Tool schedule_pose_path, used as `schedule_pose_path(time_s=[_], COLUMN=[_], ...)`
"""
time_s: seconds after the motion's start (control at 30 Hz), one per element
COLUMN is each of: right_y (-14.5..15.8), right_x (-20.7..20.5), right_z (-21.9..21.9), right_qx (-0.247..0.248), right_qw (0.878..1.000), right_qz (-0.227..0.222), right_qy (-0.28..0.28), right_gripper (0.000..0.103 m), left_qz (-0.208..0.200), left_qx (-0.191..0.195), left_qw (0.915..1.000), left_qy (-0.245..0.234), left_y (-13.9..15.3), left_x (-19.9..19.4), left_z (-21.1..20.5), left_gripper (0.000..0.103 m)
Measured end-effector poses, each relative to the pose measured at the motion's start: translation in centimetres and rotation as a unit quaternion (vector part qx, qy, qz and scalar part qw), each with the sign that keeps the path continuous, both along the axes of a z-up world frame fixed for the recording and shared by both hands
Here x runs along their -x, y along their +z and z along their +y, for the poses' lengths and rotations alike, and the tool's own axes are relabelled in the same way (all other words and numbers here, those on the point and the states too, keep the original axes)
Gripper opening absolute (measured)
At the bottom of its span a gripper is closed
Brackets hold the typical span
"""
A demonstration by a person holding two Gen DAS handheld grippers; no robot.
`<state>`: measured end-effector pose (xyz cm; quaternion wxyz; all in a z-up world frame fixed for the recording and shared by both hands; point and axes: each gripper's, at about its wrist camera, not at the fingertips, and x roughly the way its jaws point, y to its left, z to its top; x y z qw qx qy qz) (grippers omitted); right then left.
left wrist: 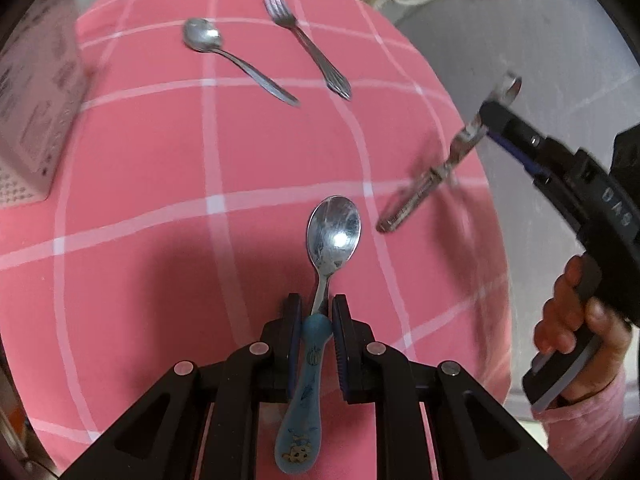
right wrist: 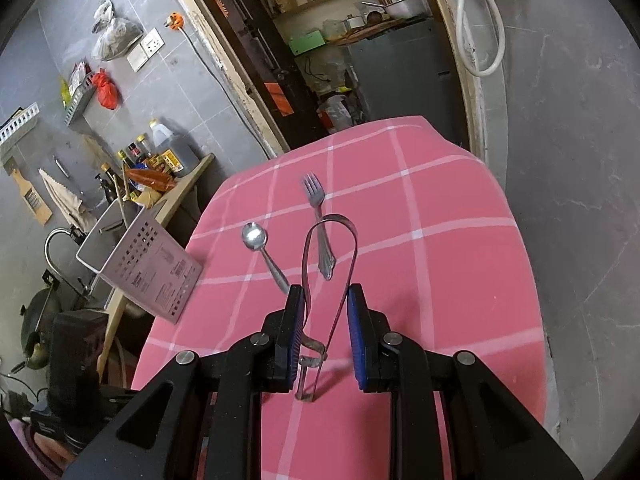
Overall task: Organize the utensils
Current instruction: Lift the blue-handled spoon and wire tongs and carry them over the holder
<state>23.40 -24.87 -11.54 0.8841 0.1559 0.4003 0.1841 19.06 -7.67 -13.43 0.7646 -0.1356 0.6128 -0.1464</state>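
Two utensils are up in my claws; two more wait on the pink checked desk [left wrist: 140,152], with the pale perforated holder [right wrist: 140,268] at the left of the frame.

The holder is my likely target, and the peeler [left wrist: 420,188] could snag its rim, because it hangs crooked from its loop end. The blue-handled spoon [left wrist: 334,232] might pivot, pinched only at its neck. My right claw [right wrist: 325,320] is narrowed around the peeler's loop, the left pad touching it; I can't tell if the right pad does. My left claw [left wrist: 316,320] is nearly closed on the spoon. A fork [left wrist: 306,42] and small spoon [left wrist: 230,56] lie in the upper frame.
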Motion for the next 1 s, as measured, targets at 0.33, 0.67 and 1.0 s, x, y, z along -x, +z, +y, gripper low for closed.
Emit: schedule_pose_path(time_s=[0.33,0.67,1.0], right_y=[0.3,2.4,6.4], right_x=[2.3,3.9,4.0], right_z=[-1.6,-1.8,-0.9], right_qx=[0.005,0.012,0.017], right_qw=[1.0,0.999,0.997], right_qz=[-0.003,-0.026,-0.064], right_qy=[-0.028,-0.04,-0.033], right_gripper=[0.019,0.019,0.019], left_qz=[0.007,-0.067,-0.151], left_qx=[-0.064,0.028,0.076], left_qw=[0.9937,0.9971,0.9836], left_qy=[-0.092,-0.025,0.063], left_y=[-0.2,2.1,5.8], left_x=[-2.8,-1.0,2.5], left_z=[-3.3,-0.7,3.9], left_gripper=[0.015,0.014,0.014])
